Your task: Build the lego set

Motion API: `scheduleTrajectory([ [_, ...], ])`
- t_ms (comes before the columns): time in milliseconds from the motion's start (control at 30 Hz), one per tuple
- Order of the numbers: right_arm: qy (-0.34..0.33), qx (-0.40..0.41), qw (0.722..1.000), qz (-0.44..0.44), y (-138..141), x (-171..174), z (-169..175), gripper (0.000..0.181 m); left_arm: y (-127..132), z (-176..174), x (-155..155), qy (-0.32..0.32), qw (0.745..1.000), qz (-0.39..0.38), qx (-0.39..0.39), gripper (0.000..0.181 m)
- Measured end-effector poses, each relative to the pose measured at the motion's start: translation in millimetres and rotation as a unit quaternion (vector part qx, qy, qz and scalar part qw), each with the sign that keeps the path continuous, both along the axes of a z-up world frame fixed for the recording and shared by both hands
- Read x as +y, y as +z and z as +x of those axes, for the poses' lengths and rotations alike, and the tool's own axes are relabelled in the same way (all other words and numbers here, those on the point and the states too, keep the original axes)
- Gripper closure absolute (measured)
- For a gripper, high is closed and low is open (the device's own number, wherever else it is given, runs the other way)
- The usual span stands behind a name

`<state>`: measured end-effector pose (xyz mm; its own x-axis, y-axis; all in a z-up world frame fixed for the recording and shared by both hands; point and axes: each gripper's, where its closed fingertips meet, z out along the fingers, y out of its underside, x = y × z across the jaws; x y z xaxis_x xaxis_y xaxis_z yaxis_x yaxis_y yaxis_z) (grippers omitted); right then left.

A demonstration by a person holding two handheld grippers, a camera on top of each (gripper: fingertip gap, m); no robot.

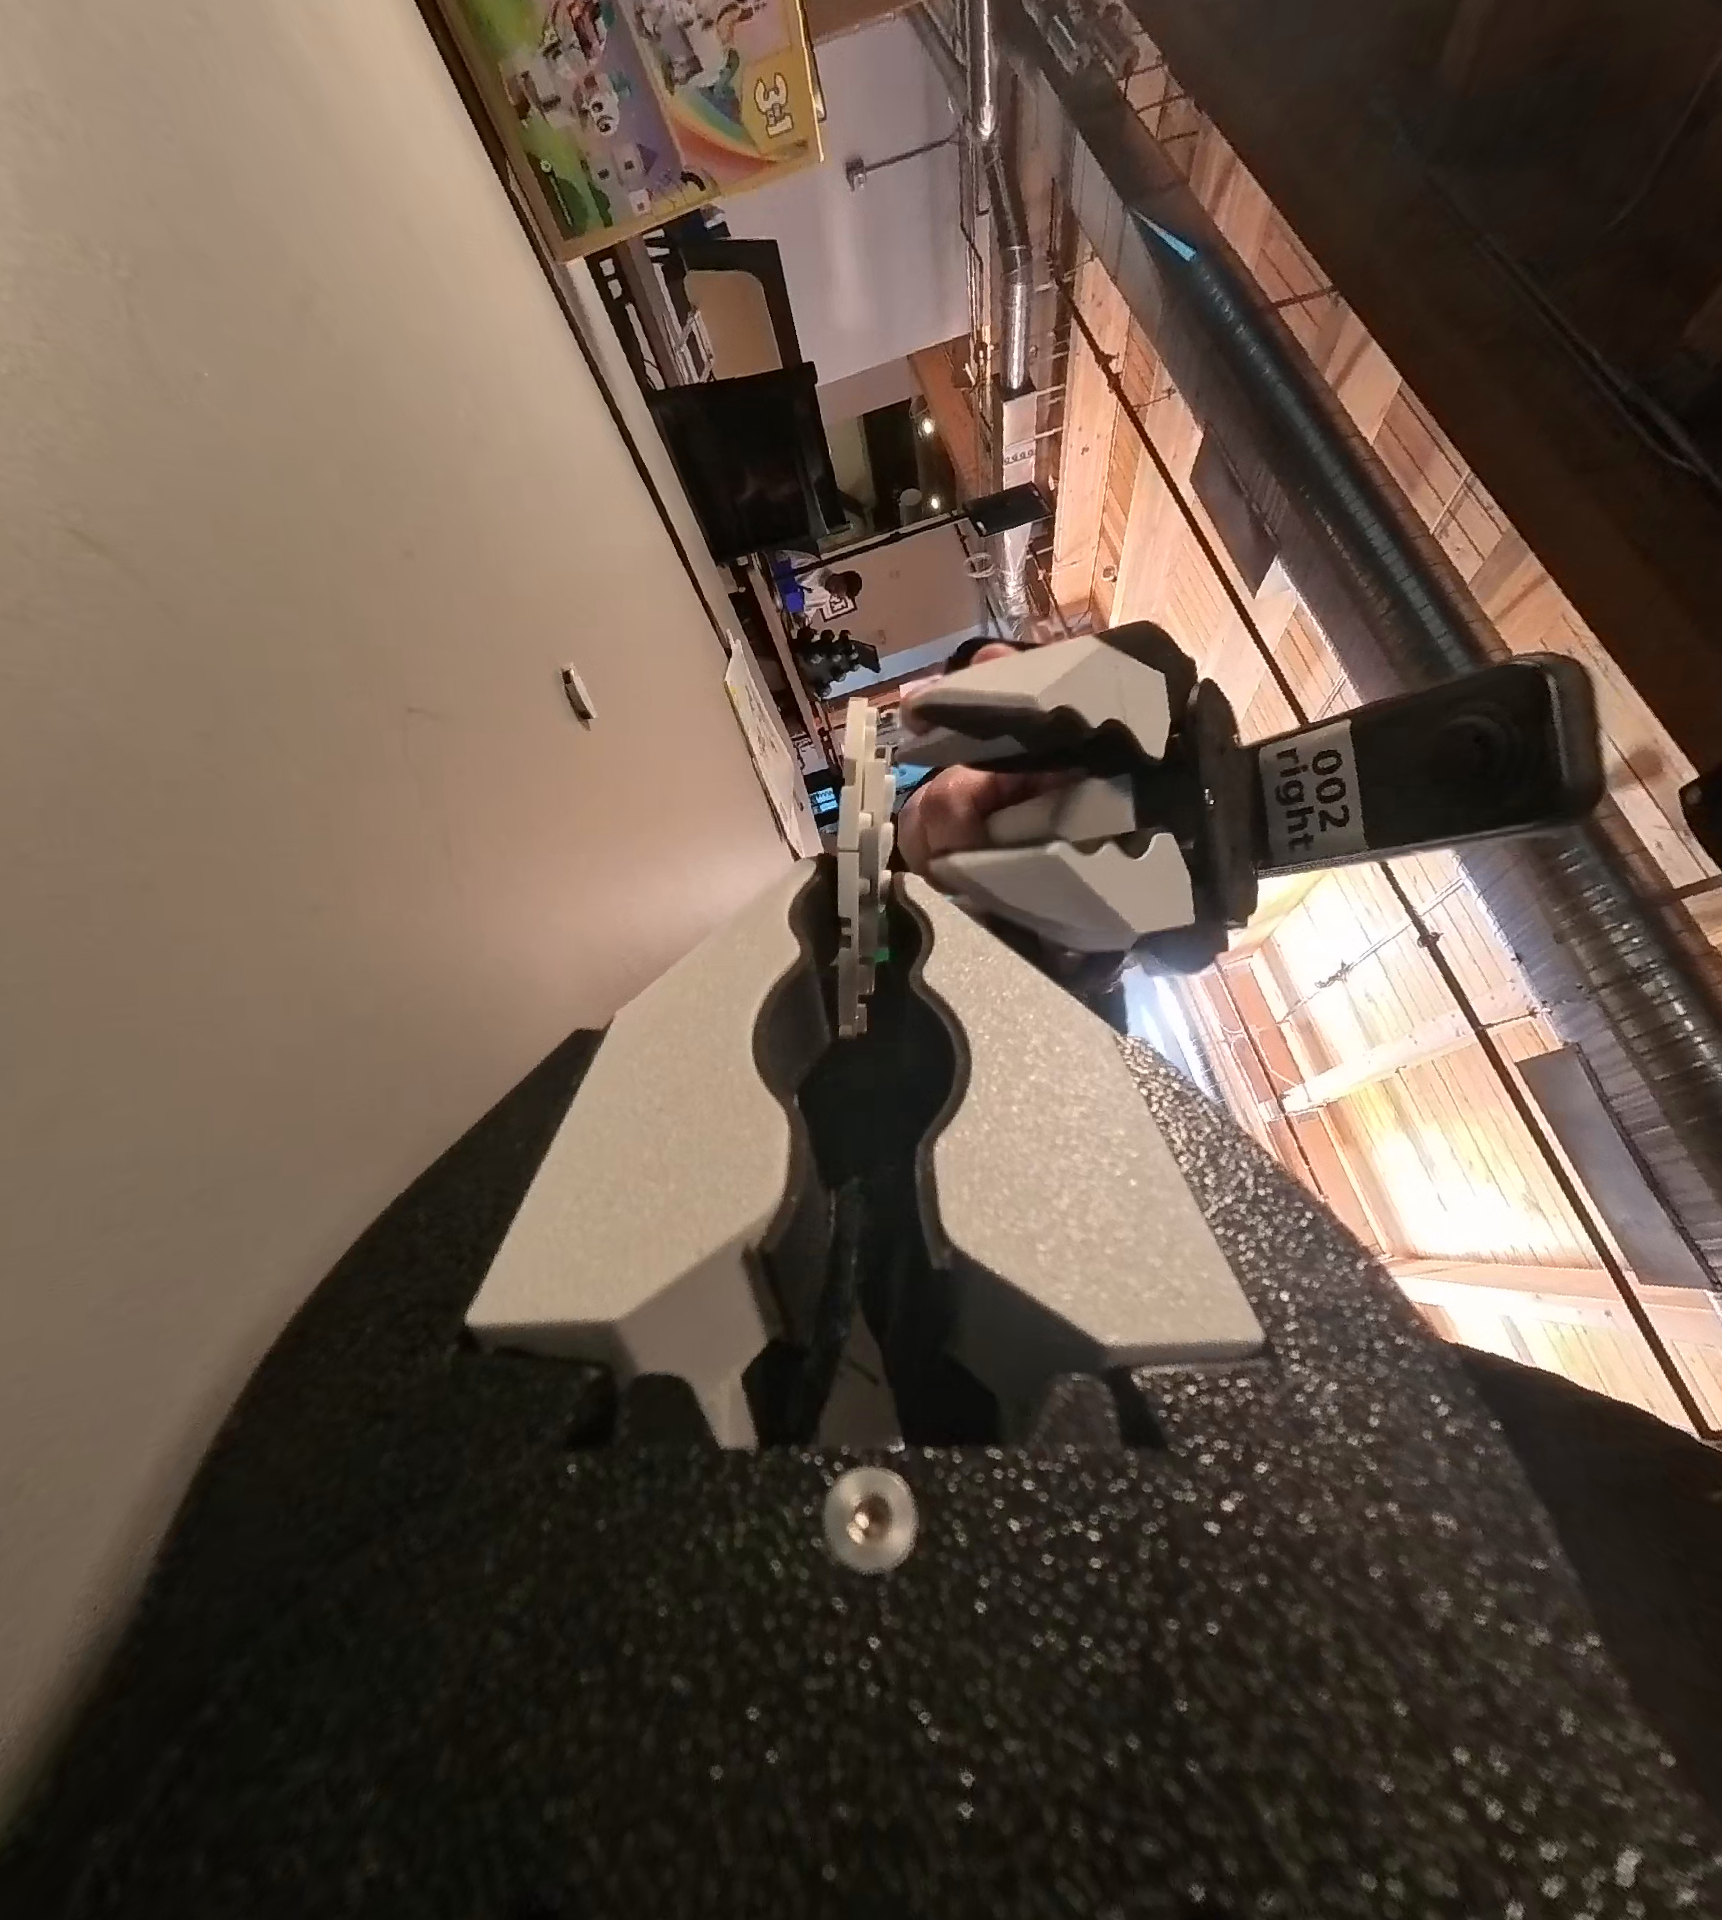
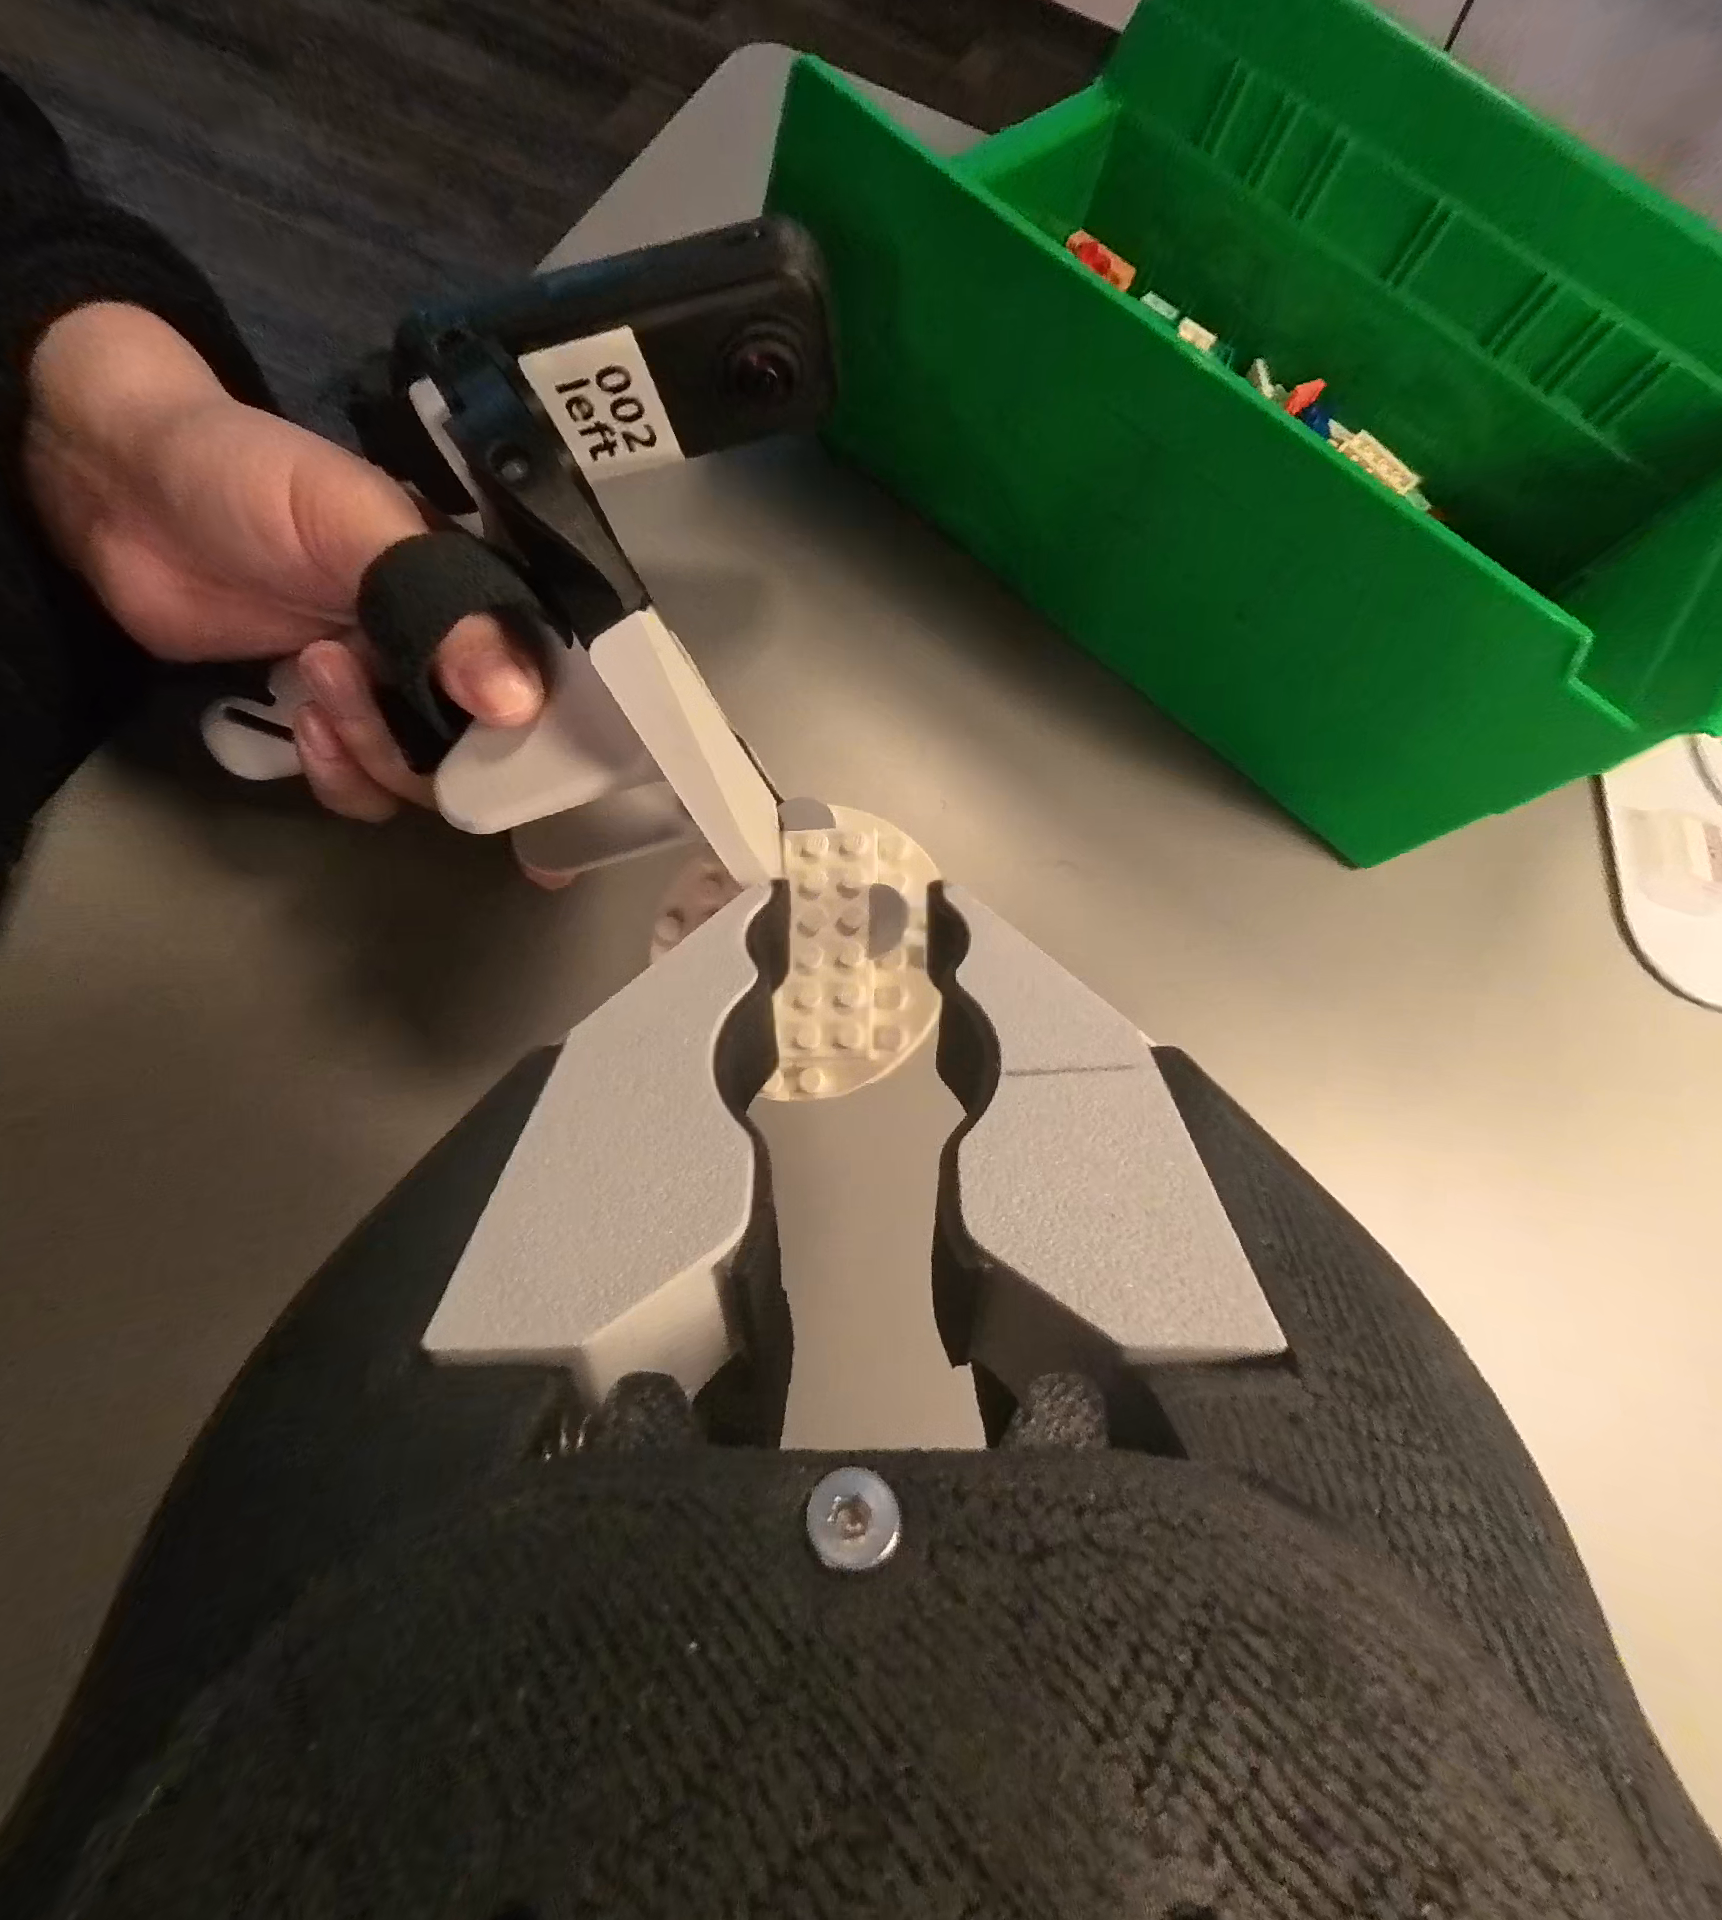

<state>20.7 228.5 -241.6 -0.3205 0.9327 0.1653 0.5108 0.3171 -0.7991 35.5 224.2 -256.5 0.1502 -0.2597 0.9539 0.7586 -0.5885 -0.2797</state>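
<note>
White round studded plate [image 2: 852, 977] sits clamped edge-on in the left tool [image 1: 862, 904], while the right tool [image 2: 857, 894] hovers parted, straddling it above the surface [image 2: 213, 1039].

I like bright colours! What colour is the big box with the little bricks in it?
Green. The box shows best in the right wrist view.

From my left wrist camera the white plate [image 1: 862, 883] shows only edge-on, its lower end buried between my left gripper [image 1: 862, 914] fingers. A green speck there is too small to name. The box [image 1: 628, 104] is cut off by the top edge. In the right wrist view my fingers cover the plate's sides. The bin [image 2: 1096, 499] runs off the right edge, and its bricks [image 2: 1283, 384] are blurred, too small to tell apart.
</note>
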Motion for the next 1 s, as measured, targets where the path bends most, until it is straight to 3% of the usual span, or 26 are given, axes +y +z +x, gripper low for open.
scheduleTrajectory([
  [267, -0.011, 0.003, 1.0, -0.005, 1, 6, 6, 0.178, 0, 1, 0, -0.002, 1.0, 0.001, -0.001, 0.176],
  [1000, -0.014, -0.012, 1.0, -0.005, -5, 7, 6, 0.181, 1, 2, 0, -0.004, 1.0, 0.002, -0.002, 0.176],
])
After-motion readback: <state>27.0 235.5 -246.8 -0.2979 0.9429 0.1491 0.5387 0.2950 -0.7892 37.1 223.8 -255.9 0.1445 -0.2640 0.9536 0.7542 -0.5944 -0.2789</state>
